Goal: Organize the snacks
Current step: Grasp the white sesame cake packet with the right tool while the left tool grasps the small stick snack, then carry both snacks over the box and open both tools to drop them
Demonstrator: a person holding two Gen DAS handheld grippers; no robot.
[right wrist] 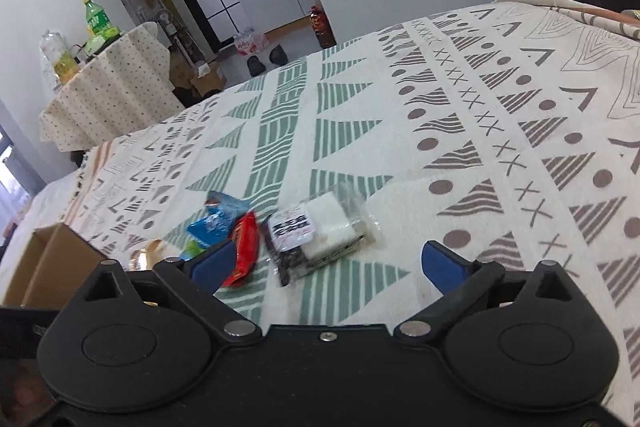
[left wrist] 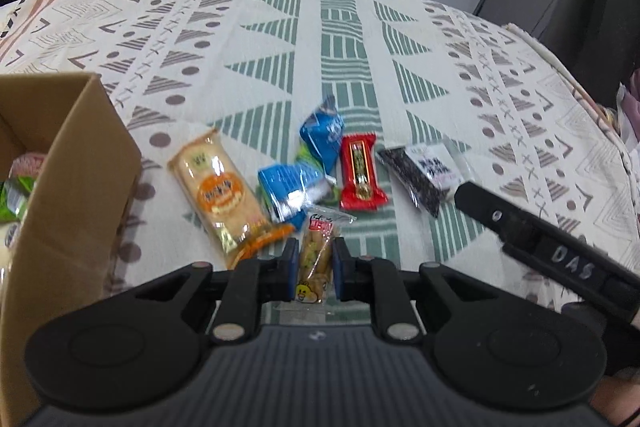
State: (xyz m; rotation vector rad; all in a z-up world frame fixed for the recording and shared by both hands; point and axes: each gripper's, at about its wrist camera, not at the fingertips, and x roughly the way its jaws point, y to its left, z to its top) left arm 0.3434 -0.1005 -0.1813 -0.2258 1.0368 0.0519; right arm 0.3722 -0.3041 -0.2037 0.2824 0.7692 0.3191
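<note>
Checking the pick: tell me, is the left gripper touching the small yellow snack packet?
Touching. The left wrist view shows the left gripper shut on the small yellow snack packet.

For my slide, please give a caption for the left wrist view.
Left gripper shut on a small snack packet, beside the cardboard box.

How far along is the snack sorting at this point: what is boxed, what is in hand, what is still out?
Done: a few packets already lie in the cardboard box.
In hand: the left gripper is shut on a small clear snack packet; the right gripper is open, facing the black-and-white packet.
Left: the orange cracker pack, blue packets and red bar remain on the tablecloth.
</note>
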